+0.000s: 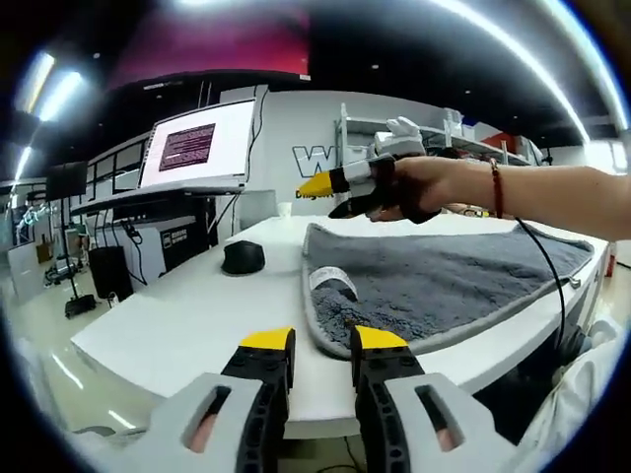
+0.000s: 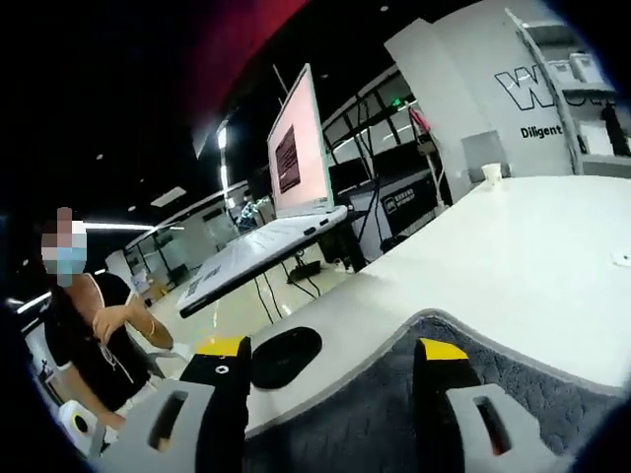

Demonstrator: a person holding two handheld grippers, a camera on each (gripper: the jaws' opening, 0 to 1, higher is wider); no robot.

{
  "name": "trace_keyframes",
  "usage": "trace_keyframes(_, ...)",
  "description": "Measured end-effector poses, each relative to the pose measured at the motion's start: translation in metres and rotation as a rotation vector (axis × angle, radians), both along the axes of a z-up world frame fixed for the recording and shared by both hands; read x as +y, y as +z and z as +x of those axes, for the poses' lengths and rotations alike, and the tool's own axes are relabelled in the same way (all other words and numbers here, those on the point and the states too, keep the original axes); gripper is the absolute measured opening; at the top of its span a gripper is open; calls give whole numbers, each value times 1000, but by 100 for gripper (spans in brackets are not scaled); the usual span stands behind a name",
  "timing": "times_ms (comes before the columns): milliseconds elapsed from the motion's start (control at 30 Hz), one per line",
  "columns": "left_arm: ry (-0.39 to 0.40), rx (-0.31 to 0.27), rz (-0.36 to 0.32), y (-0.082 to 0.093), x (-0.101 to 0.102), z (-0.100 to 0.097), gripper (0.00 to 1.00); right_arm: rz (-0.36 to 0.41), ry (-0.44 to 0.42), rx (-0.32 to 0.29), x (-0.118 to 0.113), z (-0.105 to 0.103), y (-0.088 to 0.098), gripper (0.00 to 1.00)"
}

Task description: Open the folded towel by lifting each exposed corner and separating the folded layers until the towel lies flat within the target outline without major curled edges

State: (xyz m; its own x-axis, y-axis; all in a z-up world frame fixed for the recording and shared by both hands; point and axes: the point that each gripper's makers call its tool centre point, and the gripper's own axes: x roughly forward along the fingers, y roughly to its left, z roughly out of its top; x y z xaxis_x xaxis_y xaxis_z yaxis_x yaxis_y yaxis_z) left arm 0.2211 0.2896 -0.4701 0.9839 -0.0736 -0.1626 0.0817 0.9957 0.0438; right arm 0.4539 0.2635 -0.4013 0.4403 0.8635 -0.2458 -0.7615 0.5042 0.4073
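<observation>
**Grey towel spread on the white table, both tongs free of it**

In the left gripper view the left gripper (image 1: 323, 340) rises from the bottom with its yellow-tipped jaws a narrow gap apart and nothing between them. The tips hang at the near edge of the white table (image 1: 187, 320), just short of the near left corner of the grey towel (image 1: 434, 281).

The right gripper (image 1: 333, 195) enters that view from the right, held in the person's hand (image 1: 419, 187) above the far left part of the towel; its yellow and black tips point left, and whether they are apart or together cannot be told from here. In the right gripper view its own jaws (image 2: 335, 357) stand wide apart and hold nothing, with the towel's rounded, pale-edged corner (image 2: 394, 394) below and between them.

The towel lies open across the right part of the table, its pale border running along the near and left sides, with a white label (image 1: 330, 279) near its left edge. Its right end reaches the table's right side, where a black cable (image 1: 552, 266) crosses it.

A black mouse (image 1: 243, 257) sits on the table to the left of the towel, apart from it. Farther left, a laptop (image 1: 197, 148) with a lit pinkish screen stands on a separate shelf. A white paper cup (image 2: 491, 173) stands at the table's far edge. In the right gripper view a person in a dark top (image 2: 94, 340) is seated beyond the table's left end.
</observation>
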Motion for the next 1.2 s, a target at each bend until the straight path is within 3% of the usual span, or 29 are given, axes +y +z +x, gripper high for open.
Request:
trace_keyframes(300, -62, -19, -46, 7, -12, -1, 32, -74, 23, -81, -6, -14, 4, 66)
trace_keyframes(367, -72, -15, -38, 11, -18, 0, 33, -126, 39, -159, -17, -29, 7, 67)
trace_keyframes(567, -93, -34, -18, 21, -27, -1, 38, -127, 3, -244, -41, -38, 18, 70)
trace_keyframes(633, -101, -42, -6, 25, -31, -1, 41, -128, 11, -258, -50, -56, 19, 70)
trace_keyframes(800, -142, -55, 16, 32, -45, -2, 37, -138, 9, -312, -62, -73, 21, 71)
trace_keyframes(900, -129, -91, 11, 44, -47, 1, 40, -128, 22, -337, -66, -82, 21, 71)
trace_keyframes(967, -169, -137, -7, 57, -59, 1, 40, -142, 35, -368, -72, -89, 18, 71)
trace_keyframes(1033, -184, -139, -10, 58, -63, 1, 40, -146, 34, -392, -78, -90, 16, 73)
trace_keyframes(1133, -208, -145, -19, 63, -74, 1, 41, -147, 17, -374, -86, -89, 8, 73)
trace_keyframes(1167, -271, -157, -58, 66, -87, 0, 42, -142, 12, -374, -87, -90, 7, 74)
trace_keyframes(1200, -284, -157, -66, 66, -90, 0, 42, -141, 18, -370, -89, -93, 5, 74)
